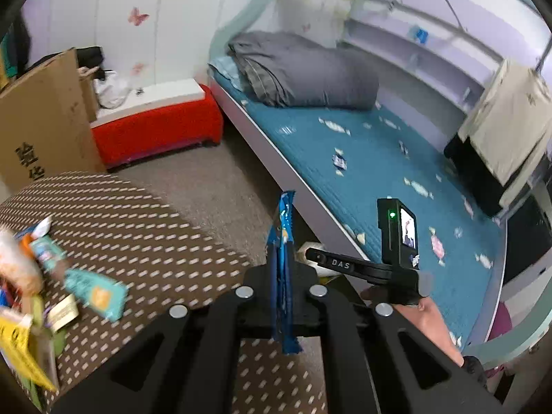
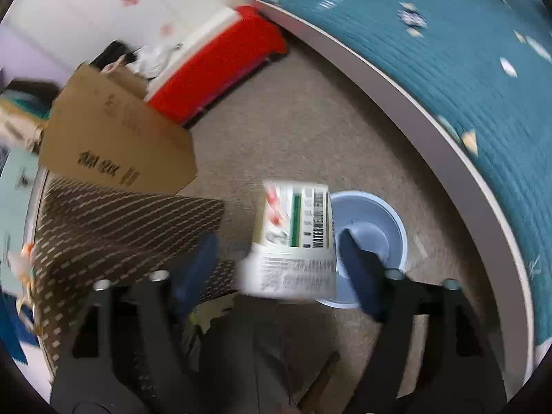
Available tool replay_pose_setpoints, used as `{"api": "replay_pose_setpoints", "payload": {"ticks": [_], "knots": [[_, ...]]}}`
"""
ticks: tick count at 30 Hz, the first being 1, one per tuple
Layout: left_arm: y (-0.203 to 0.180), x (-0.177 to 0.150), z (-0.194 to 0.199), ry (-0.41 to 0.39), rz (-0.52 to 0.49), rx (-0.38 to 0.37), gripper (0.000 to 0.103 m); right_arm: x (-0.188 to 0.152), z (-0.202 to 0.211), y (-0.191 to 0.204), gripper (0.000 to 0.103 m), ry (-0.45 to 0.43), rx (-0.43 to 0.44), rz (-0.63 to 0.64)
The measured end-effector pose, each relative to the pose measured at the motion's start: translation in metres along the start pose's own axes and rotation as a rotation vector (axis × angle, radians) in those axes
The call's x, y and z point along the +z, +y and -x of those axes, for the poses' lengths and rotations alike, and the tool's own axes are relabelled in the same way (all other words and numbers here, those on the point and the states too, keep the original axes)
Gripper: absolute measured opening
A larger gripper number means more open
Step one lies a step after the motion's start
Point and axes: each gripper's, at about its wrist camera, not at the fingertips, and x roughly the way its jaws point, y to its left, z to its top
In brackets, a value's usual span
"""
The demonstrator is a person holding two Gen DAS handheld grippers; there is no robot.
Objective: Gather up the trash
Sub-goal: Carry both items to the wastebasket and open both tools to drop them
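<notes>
Two grippers: left gripper [image 1: 284, 270], right gripper [image 2: 276, 241]. One blue wrapper [image 1: 286, 214]. One white printed carton [image 2: 296, 214]. One pale blue bin [image 2: 379, 207]. One table [image 1: 138, 214] under a brown dotted cloth. At least four loose packets [image 1: 93, 293] heaped on it; too blurred for an exact count. One cardboard box [image 1: 45, 120]. One red bench [image 1: 158, 131]. One bed [image 1: 379, 179] with one folded grey duvet [image 1: 303, 72]. One small blue-and-white wrapper [image 1: 339, 160] on the bed cover; pale candy shapes around it too many and too blurred to count. Two pink butterfly stickers [image 1: 138, 17] for certain.
</notes>
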Motion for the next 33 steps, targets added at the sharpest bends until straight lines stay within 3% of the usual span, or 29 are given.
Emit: {"api": "replay_pose_setpoints", "payload": {"ticks": [10,13,14,15,16,18,21,25,33], "knots": [[-0.036,0.013,-0.088,0.205,-0.095,-0.044,0.005,0.006,0.066,-0.029,0.088,-0.141,0.035,-0.039],[-0.045,0.016,-0.112,0.255,-0.132,-0.043,0.012,0.007,0.084,-0.027,0.090,-0.176,0.044,-0.032],[-0.047,0.016,-0.118,0.272,-0.145,-0.027,0.041,0.007,0.089,-0.026,0.090,-0.185,0.046,-0.028],[-0.046,0.016,-0.123,0.285,-0.142,-0.011,0.084,0.007,0.094,-0.024,0.091,-0.196,0.047,-0.025],[-0.045,0.017,-0.124,0.281,-0.133,0.005,0.095,0.008,0.097,-0.023,0.092,-0.204,0.048,-0.023],[-0.039,0.018,-0.120,0.247,-0.112,0.055,0.096,0.007,0.102,-0.021,0.094,-0.214,0.051,-0.019],[-0.034,0.016,-0.109,0.219,-0.083,0.071,0.096,0.003,0.109,-0.018,0.097,-0.235,0.046,-0.013],[-0.032,0.016,-0.080,0.133,-0.102,0.127,0.096,-0.005,0.119,-0.010,0.097,-0.268,0.029,-0.007],[-0.028,0.012,-0.015,-0.002,-0.082,0.147,0.096,-0.023,0.155,0.026,0.097,-0.372,0.012,0.073]]}}
